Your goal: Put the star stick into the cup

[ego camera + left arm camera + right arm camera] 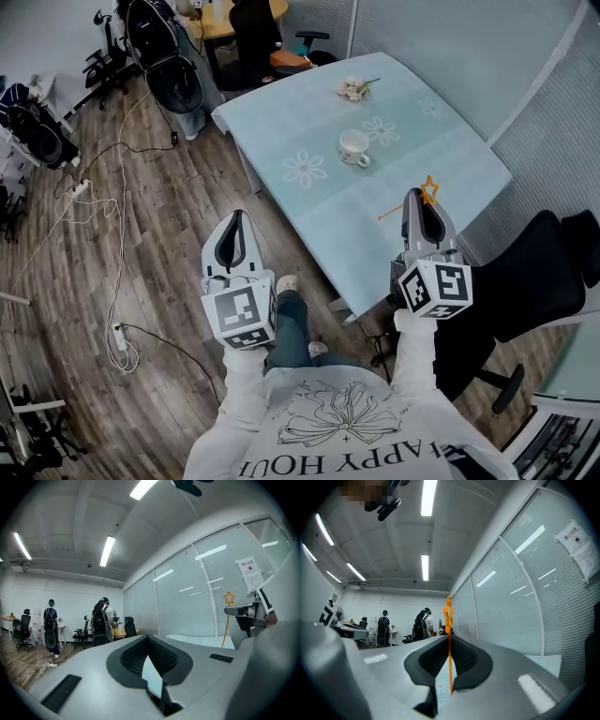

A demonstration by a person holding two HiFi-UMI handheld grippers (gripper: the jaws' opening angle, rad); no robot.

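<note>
By the table, right tool clamps star stick upright, star uppermost; left tool closed.

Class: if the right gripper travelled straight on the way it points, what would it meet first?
Likely nothing close: the right gripper, shut on the orange star stick, points out above the pale blue flowered table, its line passing right of the white cup. Depth is uncertain.
</note>
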